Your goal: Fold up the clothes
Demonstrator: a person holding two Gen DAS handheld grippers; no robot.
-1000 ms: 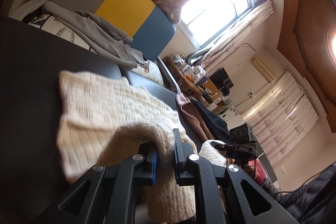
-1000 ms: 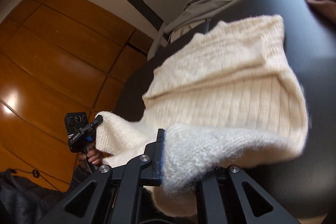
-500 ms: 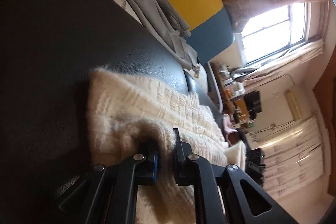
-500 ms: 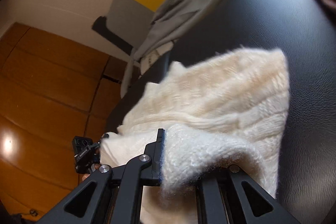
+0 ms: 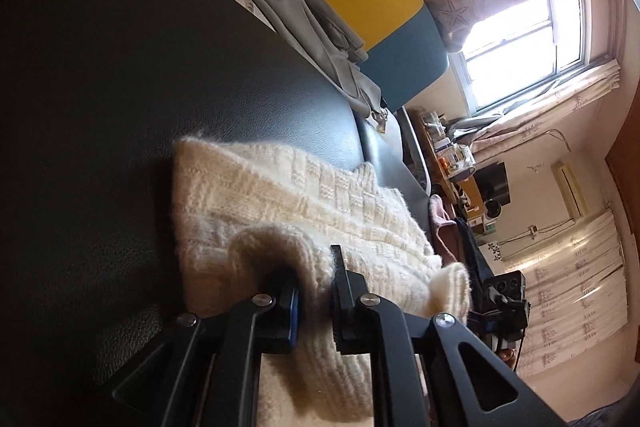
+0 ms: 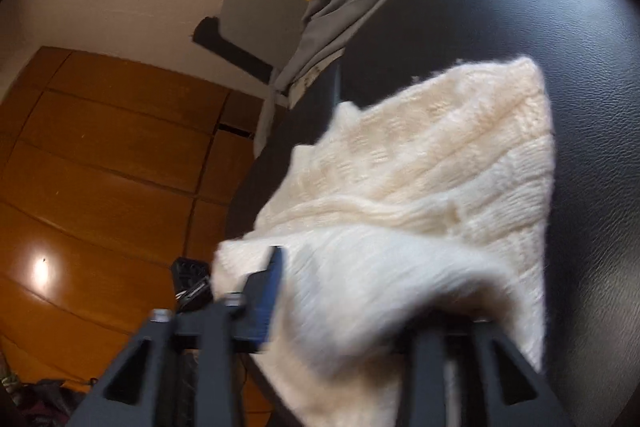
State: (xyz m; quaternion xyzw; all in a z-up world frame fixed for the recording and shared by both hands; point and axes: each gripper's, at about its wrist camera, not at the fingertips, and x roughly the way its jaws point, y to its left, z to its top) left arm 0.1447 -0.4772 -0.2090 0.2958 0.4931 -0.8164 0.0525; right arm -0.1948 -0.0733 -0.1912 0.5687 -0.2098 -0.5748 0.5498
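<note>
The cream sweater (image 5: 304, 211) lay folded on the black tabletop (image 5: 120, 75), its near edge doubled over so the fold could settle flat. The left gripper (image 5: 314, 291) had its fingers narrow, pinching the rolled edge, probably to steady that corner. The right gripper (image 6: 360, 307) had just been opening, its jaws wide with knit draped loosely between them, apparently letting its corner go onto the stack.
</note>
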